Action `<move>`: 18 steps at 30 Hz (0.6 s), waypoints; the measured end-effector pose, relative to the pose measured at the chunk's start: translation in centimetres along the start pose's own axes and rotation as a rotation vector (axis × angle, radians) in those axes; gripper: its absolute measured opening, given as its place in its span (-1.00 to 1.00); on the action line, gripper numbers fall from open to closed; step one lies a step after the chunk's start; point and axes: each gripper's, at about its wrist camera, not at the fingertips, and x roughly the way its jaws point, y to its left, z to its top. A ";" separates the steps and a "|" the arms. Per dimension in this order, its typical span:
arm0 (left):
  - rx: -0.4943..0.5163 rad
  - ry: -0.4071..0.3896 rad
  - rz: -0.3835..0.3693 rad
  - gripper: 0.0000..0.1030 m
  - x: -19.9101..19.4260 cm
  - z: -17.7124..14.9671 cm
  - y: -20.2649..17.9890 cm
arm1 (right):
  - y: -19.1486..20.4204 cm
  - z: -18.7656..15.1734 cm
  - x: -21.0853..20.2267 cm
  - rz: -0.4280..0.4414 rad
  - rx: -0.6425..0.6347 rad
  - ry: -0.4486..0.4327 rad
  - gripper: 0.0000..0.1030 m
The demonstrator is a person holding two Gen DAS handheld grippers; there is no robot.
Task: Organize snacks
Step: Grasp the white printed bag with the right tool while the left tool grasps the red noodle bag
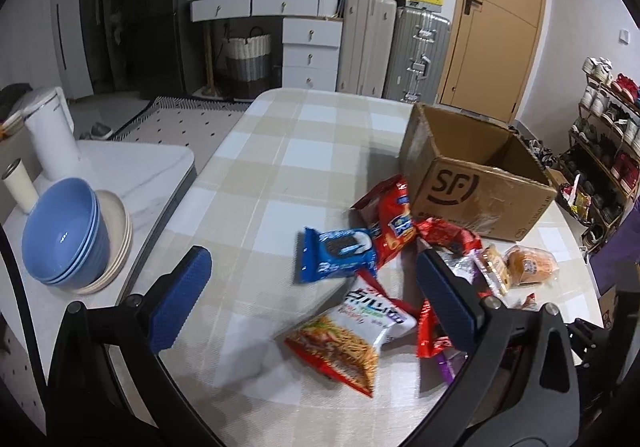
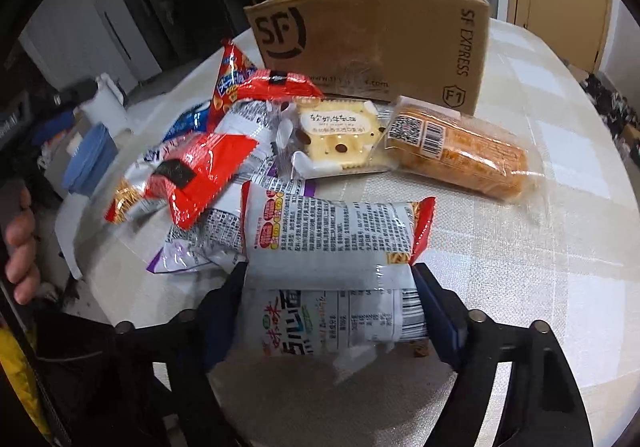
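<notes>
Jaws of the right gripper [image 2: 332, 311] clamped on a white noodle snack packet [image 2: 332, 247]; both blue pads press its sides, and the packet's printed back faces up, its red-edged end just ahead of the jaws to the right. Jaws of the left gripper [image 1: 312, 299] stand wide apart, nothing between the pads, hovering above the checked tabletop [image 1: 280, 151].

Between the left jaws and slightly ahead: a second noodle packet [image 1: 352, 331], face up on the tabletop. Ahead of that, a blue cookie packet [image 1: 336, 255], partly overlapped by a red cracker bag [image 1: 390, 219]. Beyond the right-hand pad of the left jaws, a bread roll in clear wrap [image 1: 530, 267].

Ahead of the right jaws: loose pile of red and silver wrappers to the left, a pale cheese-style cake packet [image 2: 340, 135] in the middle, the wrapped roll to the right. Open cardboard box [image 2: 372, 43] stands upright behind the pile, farthest from both jaws, marked SF
</notes>
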 end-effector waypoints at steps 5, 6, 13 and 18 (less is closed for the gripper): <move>-0.011 0.065 0.002 0.98 1.5 -0.3 1.3 | -0.9 -0.1 -1.1 0.034 0.024 -0.016 0.25; -0.006 0.076 0.006 0.98 1.9 -0.4 1.4 | -1.1 -0.1 -1.3 0.039 0.031 -0.019 0.23; 0.113 0.163 -0.012 0.97 4.8 -1.6 0.6 | -2.1 0.3 -3.4 0.075 0.065 -0.077 0.20; 0.180 0.244 -0.087 0.79 7.6 -2.0 -0.5 | -2.6 0.1 -4.7 0.102 0.076 -0.096 0.20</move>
